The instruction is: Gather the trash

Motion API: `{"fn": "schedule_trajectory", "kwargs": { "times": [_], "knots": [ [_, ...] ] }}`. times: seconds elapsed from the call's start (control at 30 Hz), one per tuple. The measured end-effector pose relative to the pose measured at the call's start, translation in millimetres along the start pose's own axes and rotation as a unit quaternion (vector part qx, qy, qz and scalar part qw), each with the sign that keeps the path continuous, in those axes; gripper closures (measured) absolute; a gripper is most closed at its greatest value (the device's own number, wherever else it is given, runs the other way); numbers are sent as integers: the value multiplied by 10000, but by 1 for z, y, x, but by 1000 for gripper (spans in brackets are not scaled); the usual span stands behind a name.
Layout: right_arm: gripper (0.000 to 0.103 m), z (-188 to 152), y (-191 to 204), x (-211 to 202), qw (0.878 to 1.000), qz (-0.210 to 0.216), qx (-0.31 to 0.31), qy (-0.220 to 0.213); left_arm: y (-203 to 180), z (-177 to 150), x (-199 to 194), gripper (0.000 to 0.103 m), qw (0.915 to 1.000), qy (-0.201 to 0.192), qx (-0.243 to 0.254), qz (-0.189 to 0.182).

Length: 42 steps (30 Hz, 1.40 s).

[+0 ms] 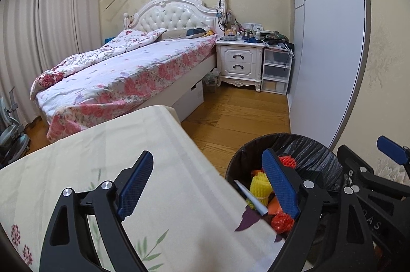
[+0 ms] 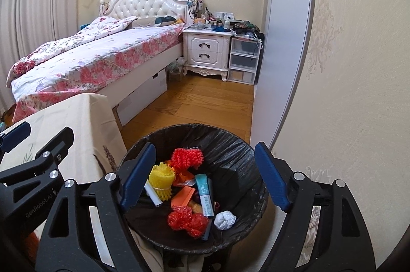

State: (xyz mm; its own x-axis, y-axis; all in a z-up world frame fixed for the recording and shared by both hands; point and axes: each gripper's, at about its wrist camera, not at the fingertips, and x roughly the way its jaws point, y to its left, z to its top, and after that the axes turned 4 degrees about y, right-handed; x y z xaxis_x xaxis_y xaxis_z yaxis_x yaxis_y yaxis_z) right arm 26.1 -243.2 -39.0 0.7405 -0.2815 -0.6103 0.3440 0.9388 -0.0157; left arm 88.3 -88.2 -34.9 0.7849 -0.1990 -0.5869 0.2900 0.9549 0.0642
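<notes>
Below our right gripper (image 2: 205,177), fingers apart w/ nothing between, trash bin (image 2: 238,143) stands upright on wood floor (image 2: 205,102) beside desk (image 1: 102,156); left gripper (image 1: 215,184) fingers likewise apart. Bed (image 2: 102,59) behind.

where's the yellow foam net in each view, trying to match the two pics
Left wrist view: the yellow foam net sits at lower right, inside the black-lined trash bin, partly hidden behind the left claw's right finger.
Right wrist view: the yellow foam net lies left of centre in the lower half, at the left side of the trash bin, beside the right claw's left finger.
Shared landmark: the white nightstand beside the bed.
</notes>
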Motion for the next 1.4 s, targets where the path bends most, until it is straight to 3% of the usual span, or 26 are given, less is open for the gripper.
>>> {"fn": "schedule_trajectory", "kwargs": {
  "times": [0.67,1.4],
  "knots": [
    [24,-14,19,-60,9990,213,-255,-289,37,-16,-63,18,9990,-179,-342,222],
    [24,-17,19,-71,9988,195,-255,-362,43,-22,-66,18,9989,-186,-389,180]
  ]
}}
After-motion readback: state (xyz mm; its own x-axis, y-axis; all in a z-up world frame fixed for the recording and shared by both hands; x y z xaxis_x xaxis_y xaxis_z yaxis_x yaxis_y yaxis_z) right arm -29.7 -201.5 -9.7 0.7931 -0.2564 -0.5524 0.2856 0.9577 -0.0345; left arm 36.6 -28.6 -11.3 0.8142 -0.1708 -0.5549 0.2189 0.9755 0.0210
